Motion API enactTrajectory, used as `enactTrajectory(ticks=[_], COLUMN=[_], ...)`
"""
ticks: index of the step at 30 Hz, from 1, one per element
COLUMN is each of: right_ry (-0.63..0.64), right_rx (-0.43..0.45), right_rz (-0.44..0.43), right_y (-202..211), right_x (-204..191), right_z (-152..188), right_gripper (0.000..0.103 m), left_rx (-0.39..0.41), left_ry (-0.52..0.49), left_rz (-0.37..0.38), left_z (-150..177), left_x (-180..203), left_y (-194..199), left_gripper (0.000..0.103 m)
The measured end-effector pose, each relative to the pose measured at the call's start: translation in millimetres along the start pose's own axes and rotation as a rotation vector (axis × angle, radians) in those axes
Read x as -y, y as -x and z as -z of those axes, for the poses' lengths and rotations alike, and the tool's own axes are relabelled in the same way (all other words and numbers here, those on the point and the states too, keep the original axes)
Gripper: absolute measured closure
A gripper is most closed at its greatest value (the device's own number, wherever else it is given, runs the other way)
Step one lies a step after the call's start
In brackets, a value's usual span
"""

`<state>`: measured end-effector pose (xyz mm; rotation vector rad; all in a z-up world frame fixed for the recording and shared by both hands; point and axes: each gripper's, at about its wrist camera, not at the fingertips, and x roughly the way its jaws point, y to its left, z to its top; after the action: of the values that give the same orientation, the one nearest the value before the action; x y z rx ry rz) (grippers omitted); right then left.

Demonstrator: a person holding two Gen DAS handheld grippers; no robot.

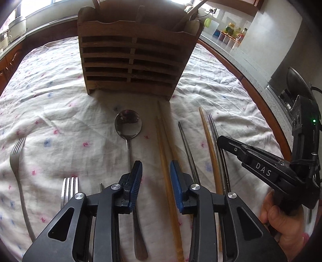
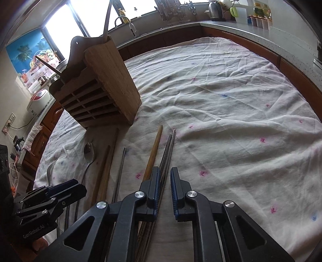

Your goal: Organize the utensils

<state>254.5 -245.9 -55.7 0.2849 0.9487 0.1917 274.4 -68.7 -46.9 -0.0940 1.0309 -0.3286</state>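
Observation:
A slatted wooden utensil holder (image 1: 132, 58) stands on the cloth-covered table, with a few utensils in it; it also shows in the right wrist view (image 2: 100, 90). In front of it lie a metal spoon (image 1: 128, 129), two forks (image 1: 17, 153) (image 1: 69, 187), wooden chopsticks (image 1: 165, 153), a metal chopstick (image 1: 187, 149), another wooden chopstick (image 1: 209, 145) and a metal pair (image 1: 216, 137). My left gripper (image 1: 156, 171) is open and empty, low between the spoon handle and the wooden chopsticks. My right gripper (image 2: 165, 177) is open and empty above the metal pair (image 2: 168, 149).
The white floral cloth (image 2: 231, 104) covers the table. Kitchen counters surround it, with jars (image 1: 231, 34), a kettle (image 2: 215, 10) and a sink tap (image 2: 124, 20). The right gripper's body (image 1: 261, 167) shows at the right in the left wrist view.

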Motion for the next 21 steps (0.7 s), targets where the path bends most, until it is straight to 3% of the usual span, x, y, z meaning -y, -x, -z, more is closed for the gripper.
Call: enactTrajectory(ticks=[5, 21], right_ry=[0.016, 0.026], right_rx=[-0.001, -0.022], right_rz=[0.009, 0.043], right_y=[-2, -24], right_x=[2, 6], right_z=[-2, -37], right_gripper=[0.095, 0.093], left_rx=[-0.017, -0.047], left_ry=[-0.022, -0.112], left_rz=[-0.005, -0.048], left_z=[-2, -32], left_x=[4, 16], left_y=[-11, -31], left_gripper=[0.081, 0.082])
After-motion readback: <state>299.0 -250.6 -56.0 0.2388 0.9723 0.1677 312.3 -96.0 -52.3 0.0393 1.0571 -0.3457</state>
